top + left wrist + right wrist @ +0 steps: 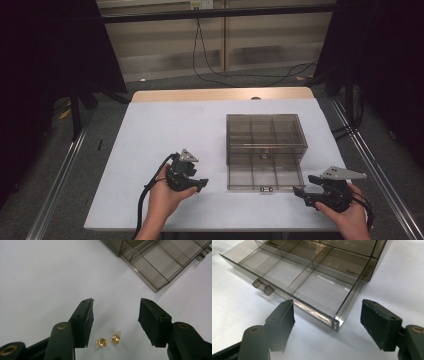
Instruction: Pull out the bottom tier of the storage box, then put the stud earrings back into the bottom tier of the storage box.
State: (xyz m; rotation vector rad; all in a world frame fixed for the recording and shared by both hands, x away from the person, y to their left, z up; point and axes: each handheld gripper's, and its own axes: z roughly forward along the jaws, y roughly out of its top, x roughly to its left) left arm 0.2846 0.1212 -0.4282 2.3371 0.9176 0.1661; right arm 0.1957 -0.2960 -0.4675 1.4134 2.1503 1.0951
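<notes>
With both grippers open, the left gripper should have lowered squarely over one gold stud at lower centre, clear of the second stud.

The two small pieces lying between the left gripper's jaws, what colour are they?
Gold-yellow, both small pieces; clearest in the left gripper view.

Black left gripper and right gripper (brass-ringed jaw pivots), grey three-cornered top plates, trailing black cables.
</notes>
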